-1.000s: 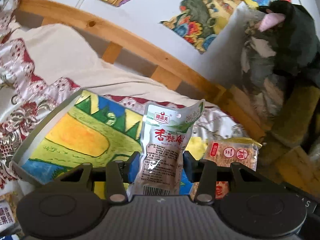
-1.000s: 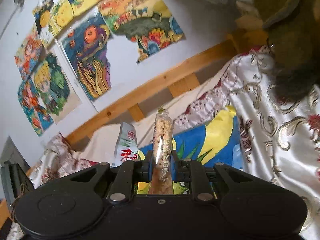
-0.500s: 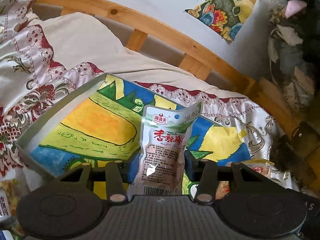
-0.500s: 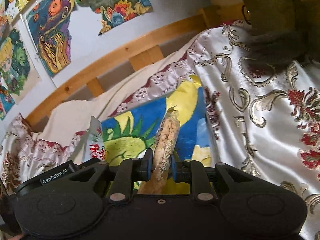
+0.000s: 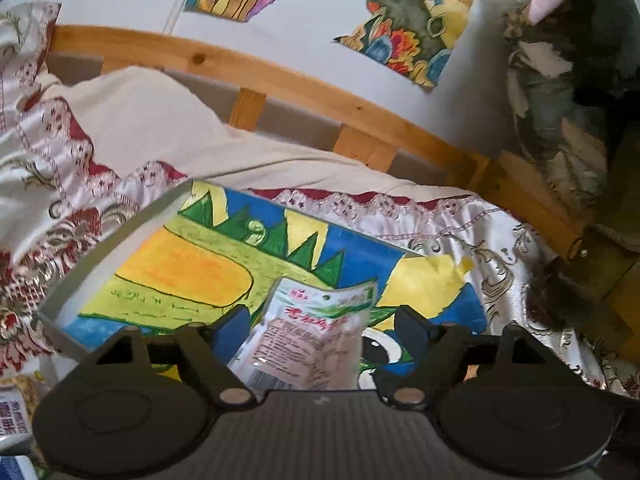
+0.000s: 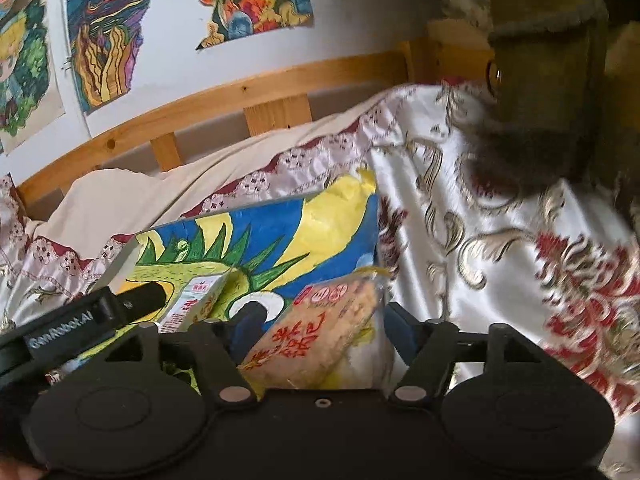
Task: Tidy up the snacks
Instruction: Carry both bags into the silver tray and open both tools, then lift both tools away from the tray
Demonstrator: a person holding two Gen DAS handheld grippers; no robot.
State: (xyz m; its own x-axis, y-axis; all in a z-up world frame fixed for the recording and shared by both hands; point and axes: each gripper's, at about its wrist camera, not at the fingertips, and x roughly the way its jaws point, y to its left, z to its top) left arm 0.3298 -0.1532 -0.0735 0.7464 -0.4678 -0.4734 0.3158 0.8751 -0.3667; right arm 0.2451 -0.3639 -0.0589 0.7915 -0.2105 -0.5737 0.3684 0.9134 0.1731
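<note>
I've got both grippers spread over the painted box [image 5: 120,248]. The left gripper [image 5: 320,330] has its white snack packet [image 5: 312,340] loose at 6 o'clock. The right gripper [image 6: 316,326] has its rice-crisp packet [image 6: 320,332] loose too. I reckon it's the drop-off step, and next I back both out cleanly.

Bedroom corner: wooden bed frame against a white wall hung with drawings.

A wooden bed rail [image 5: 280,80] with short upright slats runs along the white wall [image 5: 312,20]. Colourful drawings [image 6: 108,28] hang on the wall above it. An embroidered satin bedspread [image 6: 500,248] in white, gold and red covers the bed. Dark and olive garments [image 5: 580,100] hang at the right. Lighting is soft and even.
</note>
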